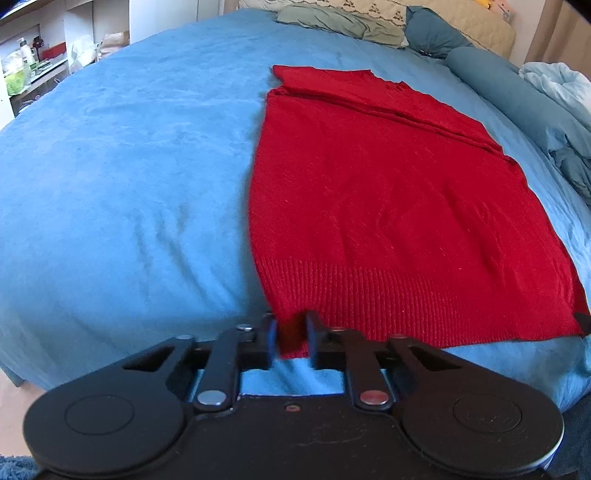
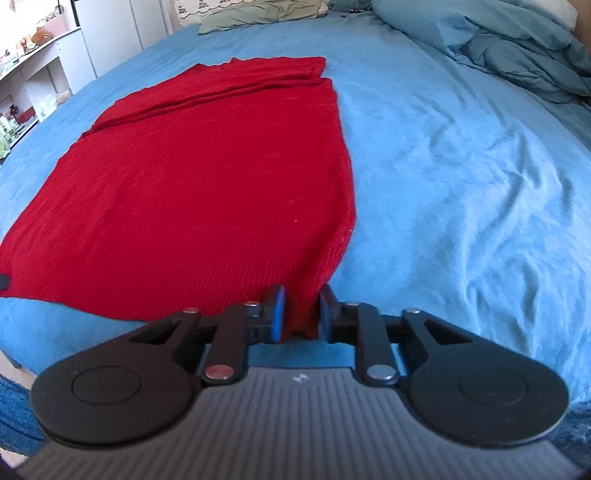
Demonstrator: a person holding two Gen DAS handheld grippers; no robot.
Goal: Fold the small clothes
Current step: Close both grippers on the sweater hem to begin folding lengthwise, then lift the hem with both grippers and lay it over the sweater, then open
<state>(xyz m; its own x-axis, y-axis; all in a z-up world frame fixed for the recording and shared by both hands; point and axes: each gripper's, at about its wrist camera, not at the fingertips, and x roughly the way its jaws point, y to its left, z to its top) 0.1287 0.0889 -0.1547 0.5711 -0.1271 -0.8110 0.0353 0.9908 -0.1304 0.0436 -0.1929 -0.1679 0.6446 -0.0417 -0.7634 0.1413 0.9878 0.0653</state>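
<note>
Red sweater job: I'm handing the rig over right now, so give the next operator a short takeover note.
Left gripper: shut on the red sweater, near-left hem corner.
Right gripper: shut on the near-right hem corner.
The sweater lies flat on the blue bedspread, sleeves already folded across its far end.
Left: carry the hem up toward the far end, release, tidy.

Wide bed [image 1: 110, 166] under a soft blue plush cover, lit by daylight. Head end: rumpled sage-green pillow [image 1: 332, 20], beige patterned pillow [image 1: 369, 7], dark teal bolster [image 1: 491, 79]. Crumpled pale blue duvet [image 2: 517, 44] heaped along one side. White open shelving [image 1: 33, 62] holding bottles and small clutter. White cupboard doors [image 2: 110, 33]. Shaggy blue rug [image 2: 14, 406] at the bed's foot.
</note>
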